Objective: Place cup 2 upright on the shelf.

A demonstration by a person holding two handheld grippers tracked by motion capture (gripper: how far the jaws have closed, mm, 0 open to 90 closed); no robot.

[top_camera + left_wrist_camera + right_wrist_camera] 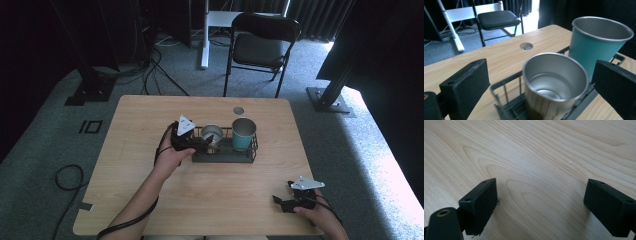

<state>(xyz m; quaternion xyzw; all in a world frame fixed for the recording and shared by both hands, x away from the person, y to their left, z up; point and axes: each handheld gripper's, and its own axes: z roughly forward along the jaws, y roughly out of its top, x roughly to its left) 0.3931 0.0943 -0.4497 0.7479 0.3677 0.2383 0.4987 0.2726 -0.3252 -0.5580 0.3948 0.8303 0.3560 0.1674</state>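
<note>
A dark wire rack (222, 156) stands mid-table and holds two cups upright. The bare steel cup (212, 133) is at its left end, the teal cup (243, 132) at its right. My left gripper (204, 142) is at the rack's left end, open. In the left gripper view its jaws stand wide on either side of the steel cup (554, 82), apart from its wall, with the teal cup (596, 42) just behind. My left gripper (541, 86) holds nothing. My right gripper (281, 202) rests near the table's front right edge, open over bare wood (541, 205).
A round cable hole (238, 110) sits in the tabletop behind the rack. Beyond the table stand a black folding chair (262, 45) and a white desk leg (204, 35). Cables (67, 177) lie on the carpet at left. Black frame posts (332, 95) flank the table.
</note>
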